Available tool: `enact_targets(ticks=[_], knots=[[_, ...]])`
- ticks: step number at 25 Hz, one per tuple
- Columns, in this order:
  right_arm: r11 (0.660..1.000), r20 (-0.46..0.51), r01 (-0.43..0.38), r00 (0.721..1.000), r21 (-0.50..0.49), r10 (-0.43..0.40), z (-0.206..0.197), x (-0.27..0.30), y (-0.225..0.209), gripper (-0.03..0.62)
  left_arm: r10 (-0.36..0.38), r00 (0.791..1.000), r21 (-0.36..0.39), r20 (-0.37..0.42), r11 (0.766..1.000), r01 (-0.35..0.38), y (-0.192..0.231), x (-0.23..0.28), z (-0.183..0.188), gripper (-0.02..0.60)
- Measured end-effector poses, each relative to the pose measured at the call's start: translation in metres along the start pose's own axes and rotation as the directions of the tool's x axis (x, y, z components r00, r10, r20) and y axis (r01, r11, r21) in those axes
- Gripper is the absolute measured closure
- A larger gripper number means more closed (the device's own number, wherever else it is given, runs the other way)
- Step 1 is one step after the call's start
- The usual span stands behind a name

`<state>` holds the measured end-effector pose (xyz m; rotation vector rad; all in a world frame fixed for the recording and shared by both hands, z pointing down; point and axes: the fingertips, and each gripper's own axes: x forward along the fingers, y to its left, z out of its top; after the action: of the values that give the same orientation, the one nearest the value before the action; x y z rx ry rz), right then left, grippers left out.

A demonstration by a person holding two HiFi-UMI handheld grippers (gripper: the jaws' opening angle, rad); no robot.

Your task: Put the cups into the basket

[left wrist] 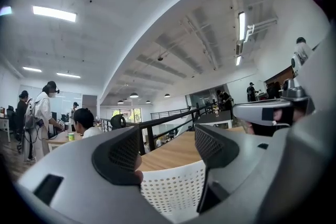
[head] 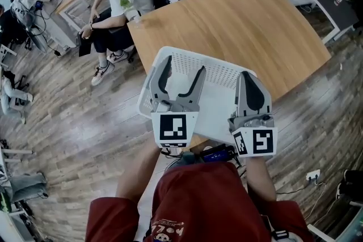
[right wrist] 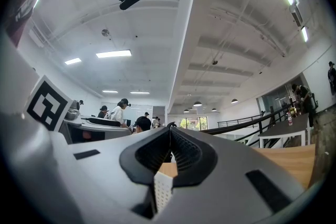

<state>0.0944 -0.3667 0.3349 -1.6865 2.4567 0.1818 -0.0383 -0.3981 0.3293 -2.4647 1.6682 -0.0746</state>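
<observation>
Head view: a white perforated basket (head: 218, 73) at the near edge of the wooden table (head: 238, 20). Left hand-held gripper (head: 182, 68) poised above the basket's left half, jaws spread wide, nothing between them. Right hand-held gripper (head: 246, 76) at the basket's right side, jaws pressed together. No cups visible on the table or inside the basket.

Left gripper view: left hand-held gripper (left wrist: 168, 139) released and empty. Basket (left wrist: 173, 186) rim low in the gap, touched by neither jaw, with bare table (left wrist: 173, 152) beyond.

Right gripper view: right hand-held gripper (right wrist: 170, 132) clenched on a thin white perforated strip, by all appearances the wall of the basket (right wrist: 163, 189). Table (right wrist: 294, 157) off to the right.

Probably a matter of steadying or placing the basket, with no cup in hand yet. Best to grip the wall firmly without twisting it, thin plastic being likely to flex. Better to slide the basket well onto the table than to lift it by one side. Worth leaving the left jaws wide for a cup, and finding the cups first.
</observation>
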Motion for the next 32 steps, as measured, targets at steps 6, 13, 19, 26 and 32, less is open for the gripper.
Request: enact_targets(ticks=[6, 13, 19, 26, 32], knots=[[1.0, -0.008, 0.0, 1.0, -0.002, 0.0, -0.003, 0.003, 0.0, 0.583, 0.009, 1.0, -0.016, 0.014, 1.0, -0.009, -0.005, -0.011, 0.0, 0.247], [1.0, -0.015, 0.0, 1.0, -0.001, 0.0, -0.005, 0.005, 0.002, 0.583, 0.028, 0.999, -0.051, 0.018, 0.998, -0.027, 0.0, -0.026, 0.0, 0.247], [1.0, -0.017, -0.01, 1.0, -0.008, 0.01, -0.004, 0.007, 0.007, 0.583, 0.034, 0.999, -0.063, 0.011, 0.997, -0.033, 0.006, -0.037, 0.0, 0.247], [1.0, -0.02, -0.011, 1.0, -0.009, 0.011, -0.005, 0.012, 0.009, 0.583, 0.056, 0.998, -0.076, -0.013, 0.996, -0.056, 0.013, -0.037, -0.006, 0.272], [1.0, -0.022, -0.008, 1.0, -0.011, 0.008, -0.007, 0.013, 0.009, 0.583, 0.071, 0.997, -0.089, -0.034, 0.993, -0.073, 0.015, -0.036, -0.013, 0.293]])
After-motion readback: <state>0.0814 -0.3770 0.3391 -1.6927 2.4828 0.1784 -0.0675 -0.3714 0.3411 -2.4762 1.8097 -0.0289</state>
